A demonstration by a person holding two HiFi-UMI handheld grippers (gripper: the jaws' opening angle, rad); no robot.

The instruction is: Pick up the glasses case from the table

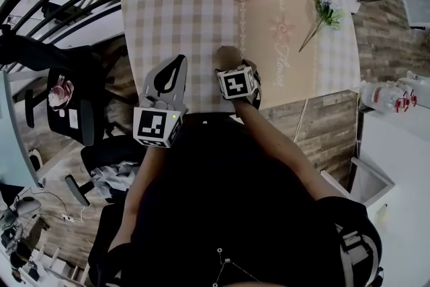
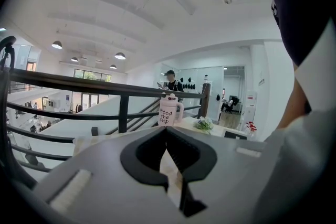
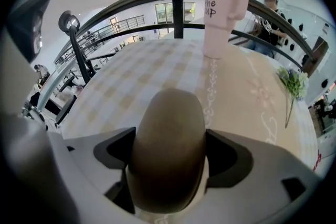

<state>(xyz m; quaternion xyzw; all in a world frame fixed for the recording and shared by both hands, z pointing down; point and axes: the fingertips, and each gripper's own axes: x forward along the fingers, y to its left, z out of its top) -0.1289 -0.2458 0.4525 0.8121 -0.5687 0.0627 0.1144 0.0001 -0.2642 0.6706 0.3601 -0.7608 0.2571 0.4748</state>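
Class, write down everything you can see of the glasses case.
The glasses case is a smooth, matte olive-brown oblong with rounded ends. It lies lengthwise between the jaws of the right hand-held gripper, which press its sides, over the checked tablecloth. Whether it touches the cloth cannot be told.

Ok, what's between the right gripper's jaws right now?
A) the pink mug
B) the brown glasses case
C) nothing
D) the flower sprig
B: in the right gripper view, the right gripper has its jaws pressed against both sides of the brown glasses case.
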